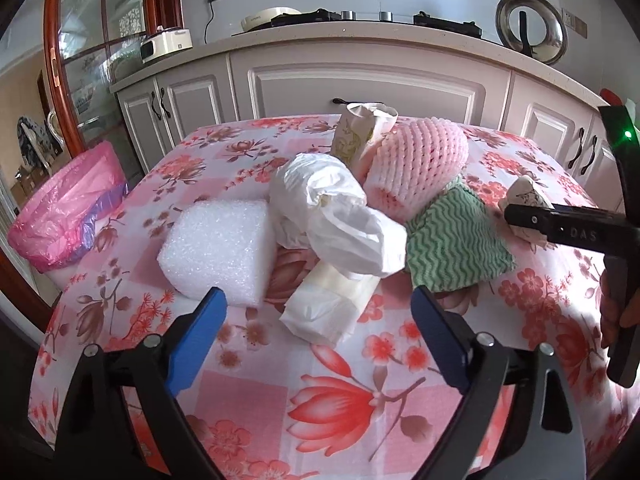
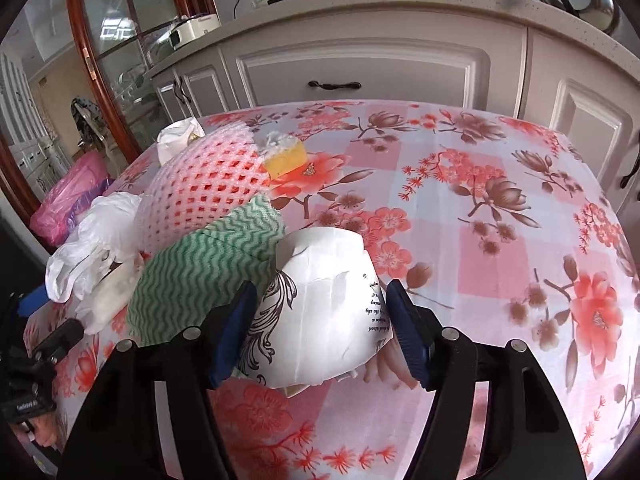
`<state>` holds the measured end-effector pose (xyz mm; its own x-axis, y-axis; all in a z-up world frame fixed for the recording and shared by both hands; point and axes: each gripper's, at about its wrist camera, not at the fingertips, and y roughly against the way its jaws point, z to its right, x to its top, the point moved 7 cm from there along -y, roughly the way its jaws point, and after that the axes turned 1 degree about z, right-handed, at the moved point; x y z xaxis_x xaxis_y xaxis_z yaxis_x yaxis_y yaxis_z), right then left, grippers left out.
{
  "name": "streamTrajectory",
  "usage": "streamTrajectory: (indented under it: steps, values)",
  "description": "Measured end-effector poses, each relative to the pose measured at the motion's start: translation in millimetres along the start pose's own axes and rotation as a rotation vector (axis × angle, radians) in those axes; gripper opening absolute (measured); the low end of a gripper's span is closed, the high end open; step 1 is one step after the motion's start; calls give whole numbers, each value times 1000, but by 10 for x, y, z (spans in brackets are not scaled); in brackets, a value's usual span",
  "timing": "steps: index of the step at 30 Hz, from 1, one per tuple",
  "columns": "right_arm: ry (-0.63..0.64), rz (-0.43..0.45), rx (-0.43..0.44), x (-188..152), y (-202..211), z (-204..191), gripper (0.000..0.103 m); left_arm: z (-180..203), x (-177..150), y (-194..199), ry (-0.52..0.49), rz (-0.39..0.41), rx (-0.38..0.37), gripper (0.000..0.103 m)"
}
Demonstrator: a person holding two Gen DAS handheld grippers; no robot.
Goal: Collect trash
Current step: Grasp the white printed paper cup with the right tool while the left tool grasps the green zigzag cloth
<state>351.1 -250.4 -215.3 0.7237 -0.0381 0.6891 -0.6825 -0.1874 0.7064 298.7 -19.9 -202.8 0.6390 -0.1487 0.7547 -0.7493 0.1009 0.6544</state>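
A: What is the step in hand?

B: By my reading, gripping the first piece of trash. The right tool (image 2: pixel 318 330) has a crumpled white paper cup with black print (image 2: pixel 320 312) between its blue pads; the left pad looks pressed to the cup's side, while the right pad sits at its edge and I cannot tell whether it touches. So the jaws stand about half closed, with the grip not surely made.

A: How should it be done well?

B: Squeeze gently and evenly, I judge; the thin paper will probably buckle and could slip out if pinched at the rim. Keep clear of the green-and-white wavy cloth (image 2: pixel 200 268) touching the cup on its left.

A: And the left tool?

B: The left tool (image 1: pixel 318 330) hovers wide open and holds nothing, tilted down over the near edge of the floral-clothed surface (image 1: pixel 360 400). A folded white tissue packet (image 1: pixel 328 308) lies just beyond its tips, a white foam block (image 1: pixel 218 248) to the left.

A: Where does the trash go?

B: Likely into the bin lined with a pink plastic bag (image 1: pixel 68 216), standing off the surface's left side, well apart from the cup.
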Motion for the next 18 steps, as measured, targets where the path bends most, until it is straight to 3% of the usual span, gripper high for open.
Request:
streamTrajectory:
  steps: [6,9,11,18]
  values:
    - [13,58,-22,2,234,73,62,225,61,115,-12,34,-51,84]
    - [-6,76,-24,-1,346,149,62,438,57,119,-37,16,-115,75]
    - [-13,81,-22,-14,411,195,62,571,51,86,-60,4,-132,74]
    - [-19,101,-31,-107,563,289,62,883,345,-150,-67,32,-72,74]
